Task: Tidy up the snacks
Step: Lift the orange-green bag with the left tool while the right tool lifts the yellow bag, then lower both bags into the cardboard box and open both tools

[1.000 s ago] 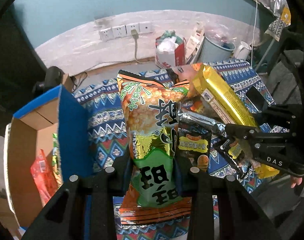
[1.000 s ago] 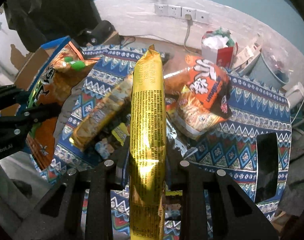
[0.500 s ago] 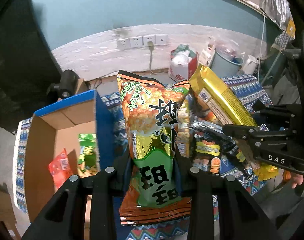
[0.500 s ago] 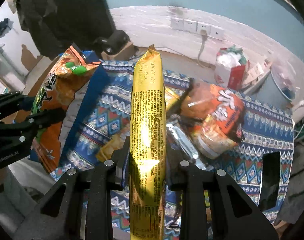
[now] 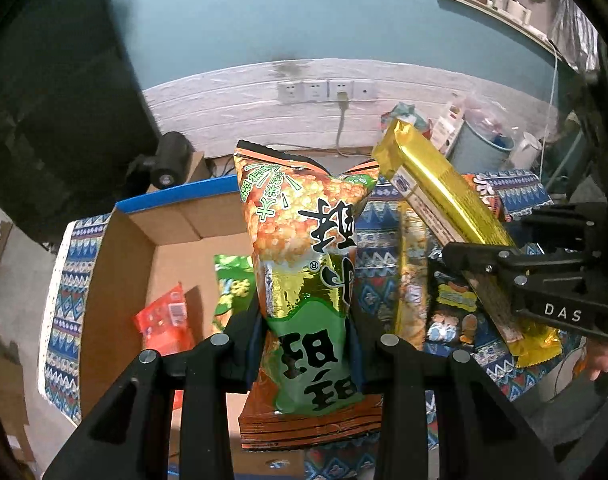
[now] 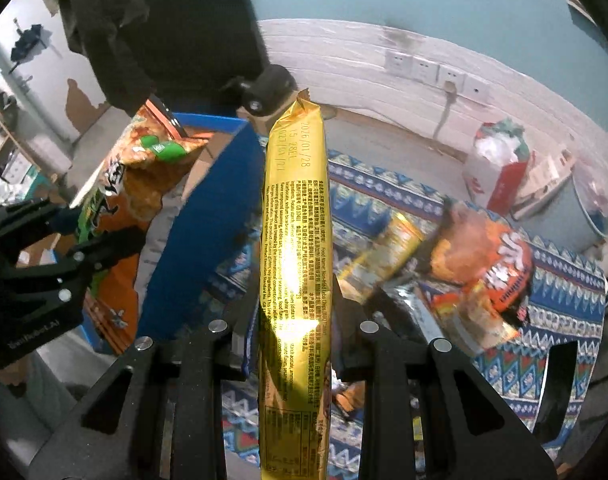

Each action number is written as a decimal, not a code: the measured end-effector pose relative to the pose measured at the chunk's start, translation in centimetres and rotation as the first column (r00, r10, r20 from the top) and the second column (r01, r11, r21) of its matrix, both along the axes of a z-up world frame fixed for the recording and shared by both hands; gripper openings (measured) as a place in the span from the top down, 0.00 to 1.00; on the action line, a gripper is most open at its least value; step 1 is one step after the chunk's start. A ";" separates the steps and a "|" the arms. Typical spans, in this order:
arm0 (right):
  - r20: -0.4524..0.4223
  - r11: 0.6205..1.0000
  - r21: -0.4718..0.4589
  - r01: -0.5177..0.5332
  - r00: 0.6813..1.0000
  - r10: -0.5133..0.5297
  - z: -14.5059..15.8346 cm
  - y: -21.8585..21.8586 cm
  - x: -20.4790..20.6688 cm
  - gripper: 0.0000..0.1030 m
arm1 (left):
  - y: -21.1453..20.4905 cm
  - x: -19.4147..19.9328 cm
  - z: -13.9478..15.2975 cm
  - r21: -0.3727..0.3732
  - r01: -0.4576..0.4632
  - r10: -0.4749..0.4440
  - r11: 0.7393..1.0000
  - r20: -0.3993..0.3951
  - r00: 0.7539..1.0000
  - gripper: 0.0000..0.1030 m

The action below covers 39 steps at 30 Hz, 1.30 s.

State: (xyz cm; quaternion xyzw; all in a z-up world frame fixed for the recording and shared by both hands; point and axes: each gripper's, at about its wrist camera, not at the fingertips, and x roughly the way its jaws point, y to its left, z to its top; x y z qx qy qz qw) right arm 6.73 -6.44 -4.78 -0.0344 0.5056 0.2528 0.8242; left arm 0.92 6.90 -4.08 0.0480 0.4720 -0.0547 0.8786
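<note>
Two snacks are held aloft at once, so the step in hand is judged to be the carry toward the cardboard box [image 5: 116, 264]. The left hand-held gripper [image 5: 304, 344] is clamped on the orange-and-green puffed-snack bag [image 5: 304, 248], which is held upright over the box's right wall. The right hand-held gripper [image 6: 292, 336] is clamped on the long gold chip pack [image 6: 294, 240], which is held upright just beside the box's blue outer wall [image 6: 200, 240].

Inside the box, a red packet [image 5: 164, 320] is seen at 9 o'clock of the bag and a green packet [image 5: 232, 284] just beside it; bare cardboard floor is left toward 10 o'clock. The next move is judged to call for each snack to be cleared over the rim, lowered onto that bare floor and let go, one after the other, since the two grippers are near each other.

More snacks, among them an orange noodle-snack bag [image 6: 488, 276], are left on the patterned tabletop cloth [image 6: 564, 312] at 3 o'clock.
</note>
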 end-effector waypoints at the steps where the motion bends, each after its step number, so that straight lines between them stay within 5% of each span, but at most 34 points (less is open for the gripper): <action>1: 0.002 1.000 0.002 -0.008 1.000 0.008 0.1 0.6 0.1 0.75 | 0.4 -0.1 -0.1 0.002 -0.007 0.007 1.000 0.001 1.000 0.66; 29: -0.053 0.988 0.056 -0.147 0.987 0.150 0.2 15.8 2.7 0.75 | 13.5 -0.6 -2.9 0.018 -0.271 0.271 0.962 -0.067 0.960 0.65; 35: -0.080 0.985 0.067 -0.161 0.983 0.166 -0.4 18.1 3.1 0.75 | 14.6 -0.8 -3.1 0.051 -0.297 0.300 0.953 -0.069 0.951 0.44; 39: -0.086 0.984 0.064 -0.168 0.981 0.173 -0.6 19.4 3.5 0.75 | 15.6 -1.2 -2.7 0.059 -0.320 0.323 0.946 -0.059 0.945 0.43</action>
